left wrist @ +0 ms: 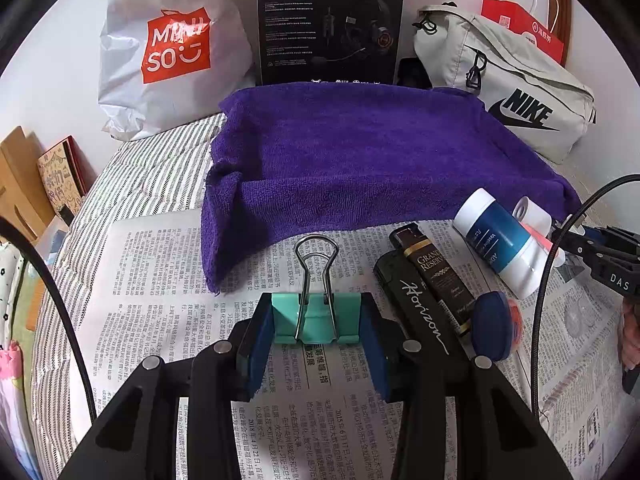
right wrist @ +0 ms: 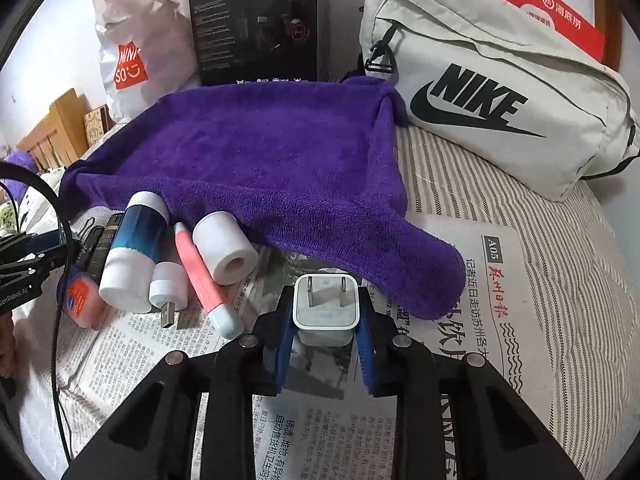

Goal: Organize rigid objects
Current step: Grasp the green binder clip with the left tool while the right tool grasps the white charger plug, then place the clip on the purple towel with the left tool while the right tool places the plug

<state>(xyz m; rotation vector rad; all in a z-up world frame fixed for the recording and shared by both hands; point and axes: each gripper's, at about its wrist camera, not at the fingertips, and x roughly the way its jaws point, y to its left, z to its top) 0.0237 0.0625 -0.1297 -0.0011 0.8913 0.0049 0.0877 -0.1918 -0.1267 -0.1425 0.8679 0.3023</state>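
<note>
My left gripper is shut on a teal binder clip with wire handles, just above the newspaper and in front of the purple towel. My right gripper is shut on a white plug charger, prongs facing up, near the towel's right corner. A row of items lies on the newspaper: black Horizon case, brown tube, blue-white Vaseline bottle, pink-white pen, white roll, white USB stick, blue-orange tin.
A Miniso bag, a black headset box, a grey Nike bag and a red paper bag stand at the back. The striped bedding lies under the newspaper. Cables hang at the left.
</note>
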